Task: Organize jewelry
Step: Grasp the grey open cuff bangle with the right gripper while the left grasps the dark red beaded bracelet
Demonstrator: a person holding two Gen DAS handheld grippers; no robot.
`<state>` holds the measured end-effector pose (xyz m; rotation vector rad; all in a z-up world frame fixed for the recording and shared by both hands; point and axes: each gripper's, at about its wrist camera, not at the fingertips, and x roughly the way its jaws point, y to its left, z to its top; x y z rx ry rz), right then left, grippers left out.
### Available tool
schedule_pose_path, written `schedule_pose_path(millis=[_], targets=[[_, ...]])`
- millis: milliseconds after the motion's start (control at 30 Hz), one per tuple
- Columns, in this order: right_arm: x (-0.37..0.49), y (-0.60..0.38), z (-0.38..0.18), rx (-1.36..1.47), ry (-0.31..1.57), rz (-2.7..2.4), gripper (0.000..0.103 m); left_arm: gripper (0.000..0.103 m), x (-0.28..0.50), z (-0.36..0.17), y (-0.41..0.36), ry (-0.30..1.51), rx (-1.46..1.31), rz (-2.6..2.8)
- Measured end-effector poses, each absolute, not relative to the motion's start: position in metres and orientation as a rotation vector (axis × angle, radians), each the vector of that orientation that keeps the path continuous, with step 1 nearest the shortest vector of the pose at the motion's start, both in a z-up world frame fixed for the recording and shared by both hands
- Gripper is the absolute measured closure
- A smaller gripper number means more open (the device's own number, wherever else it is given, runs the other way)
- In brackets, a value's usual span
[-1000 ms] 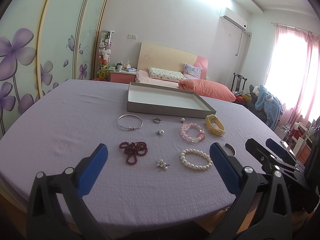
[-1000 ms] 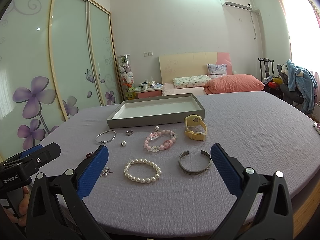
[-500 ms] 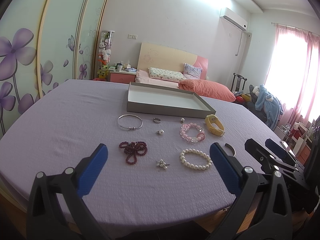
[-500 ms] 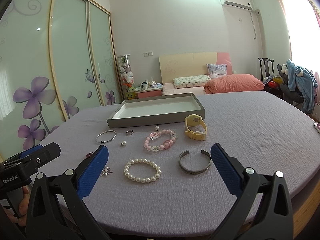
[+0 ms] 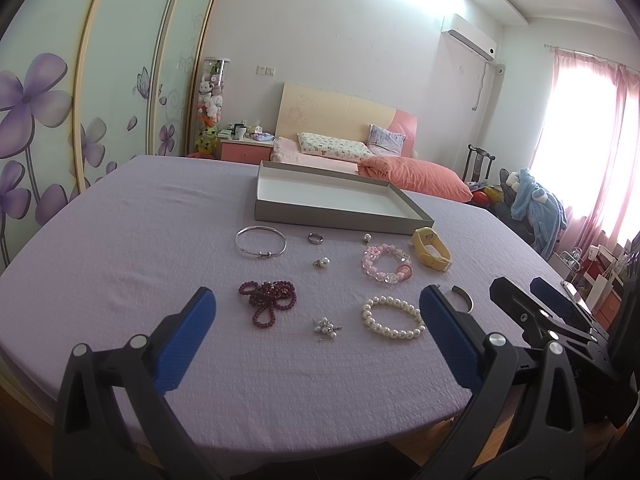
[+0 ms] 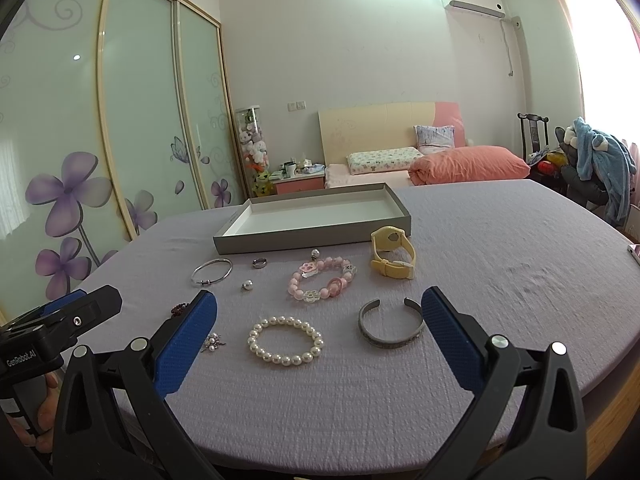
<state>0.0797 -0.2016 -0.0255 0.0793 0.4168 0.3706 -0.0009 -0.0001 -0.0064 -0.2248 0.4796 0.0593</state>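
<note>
while both grippers' fingers (image 5: 192, 336) gape empty, white pearl bracelet (image 6: 285, 341) lies round.

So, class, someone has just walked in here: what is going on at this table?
A person holds two grippers, left and right, both open and empty above the near edge of a purple-covered table. Nothing has been sorted yet: the grey tray is empty, while the pearl bracelet, pink bead bracelet, yellow watch and other pieces lie on the cloth.
</note>
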Motion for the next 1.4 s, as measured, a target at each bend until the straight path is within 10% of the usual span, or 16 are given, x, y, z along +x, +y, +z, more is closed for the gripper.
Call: schedule_pose_path(millis=[867, 1400], targets=[[0.166, -0.224, -0.081, 0.042, 0.823, 0.186, 0.004, 0.002, 0.056, -0.061, 0.047, 0.73, -0.278, 0.152], [0.173, -0.21, -0.077, -0.031, 0.811, 0.157, 0.035, 0.002, 0.073, -0.067, 0.054, 0.76, -0.258, 0.17]])
